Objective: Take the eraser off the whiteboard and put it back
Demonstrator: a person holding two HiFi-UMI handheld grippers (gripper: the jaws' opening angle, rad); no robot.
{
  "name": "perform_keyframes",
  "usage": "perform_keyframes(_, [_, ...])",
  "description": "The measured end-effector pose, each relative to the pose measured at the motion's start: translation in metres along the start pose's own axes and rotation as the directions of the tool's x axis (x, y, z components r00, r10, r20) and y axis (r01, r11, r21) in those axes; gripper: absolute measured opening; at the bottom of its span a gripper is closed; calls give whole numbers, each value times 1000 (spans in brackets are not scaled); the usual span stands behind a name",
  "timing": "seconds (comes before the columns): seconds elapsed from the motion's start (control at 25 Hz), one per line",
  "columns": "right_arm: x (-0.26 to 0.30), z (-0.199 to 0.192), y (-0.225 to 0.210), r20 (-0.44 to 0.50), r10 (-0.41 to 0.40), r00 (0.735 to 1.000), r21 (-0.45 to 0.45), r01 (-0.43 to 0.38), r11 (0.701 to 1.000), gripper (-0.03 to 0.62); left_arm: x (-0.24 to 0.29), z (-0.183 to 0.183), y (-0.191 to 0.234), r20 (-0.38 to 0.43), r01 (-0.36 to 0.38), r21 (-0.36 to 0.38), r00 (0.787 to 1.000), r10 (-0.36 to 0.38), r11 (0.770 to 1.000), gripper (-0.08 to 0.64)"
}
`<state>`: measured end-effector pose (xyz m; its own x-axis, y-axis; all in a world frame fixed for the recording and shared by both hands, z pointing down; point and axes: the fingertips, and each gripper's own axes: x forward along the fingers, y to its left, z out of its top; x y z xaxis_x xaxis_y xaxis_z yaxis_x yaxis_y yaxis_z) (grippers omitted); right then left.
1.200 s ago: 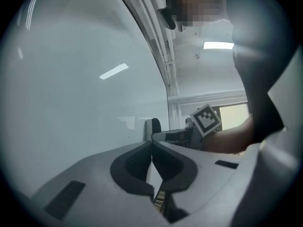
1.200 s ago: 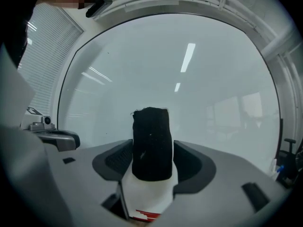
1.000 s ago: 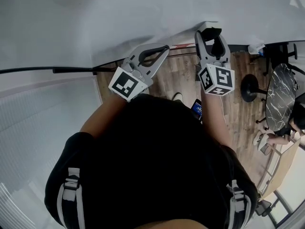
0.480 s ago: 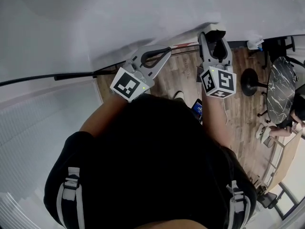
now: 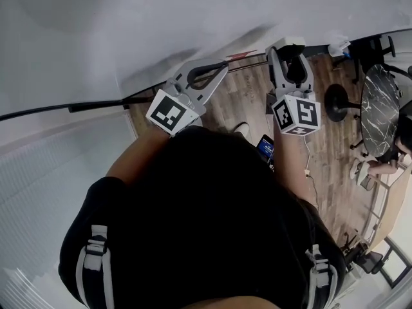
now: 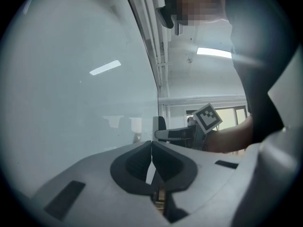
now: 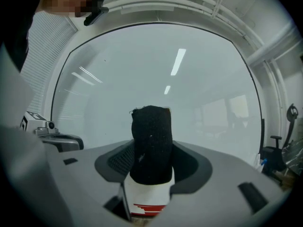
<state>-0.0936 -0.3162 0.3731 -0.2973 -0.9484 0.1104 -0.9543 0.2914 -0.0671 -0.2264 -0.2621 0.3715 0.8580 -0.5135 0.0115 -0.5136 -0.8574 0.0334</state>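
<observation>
The whiteboard (image 5: 161, 24) fills the top of the head view and stands close ahead in the right gripper view (image 7: 165, 79). The eraser (image 7: 151, 145), with black felt over a white body with red print, sits upright between the jaws of my right gripper (image 7: 151, 161), which is shut on it. In the head view that right gripper (image 5: 290, 49) points at the board's lower edge, with the eraser (image 5: 288, 43) at its tip. To its left, my left gripper (image 5: 217, 67) is shut with nothing in it, and its jaws (image 6: 152, 148) meet beside the board (image 6: 71, 79).
A black rail (image 5: 96, 103) runs along the whiteboard's lower edge. Below is wooden floor with a round black stool (image 5: 338, 114), a dark marble table (image 5: 376, 118) and a seated person (image 5: 386, 169) at the right. A phone (image 5: 265, 148) shows near my right arm.
My right gripper, still shut on the eraser, has shifted a little to the right and back from the whiteboard. The left gripper has hardly moved.
</observation>
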Motion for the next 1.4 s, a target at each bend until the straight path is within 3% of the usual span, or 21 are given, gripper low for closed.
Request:
perform_keyframes(0.56, [-78, -6, -32, 9, 136, 991, -33, -136, 990, 225, 38, -2, -52, -42, -16, 35, 999, 17, 999, 5])
perform_keyframes(1.4, [-140, -31, -46, 10, 171, 985, -21, -170, 985, 225, 54, -18, -104, -65, 43, 52, 997, -39, 998, 5])
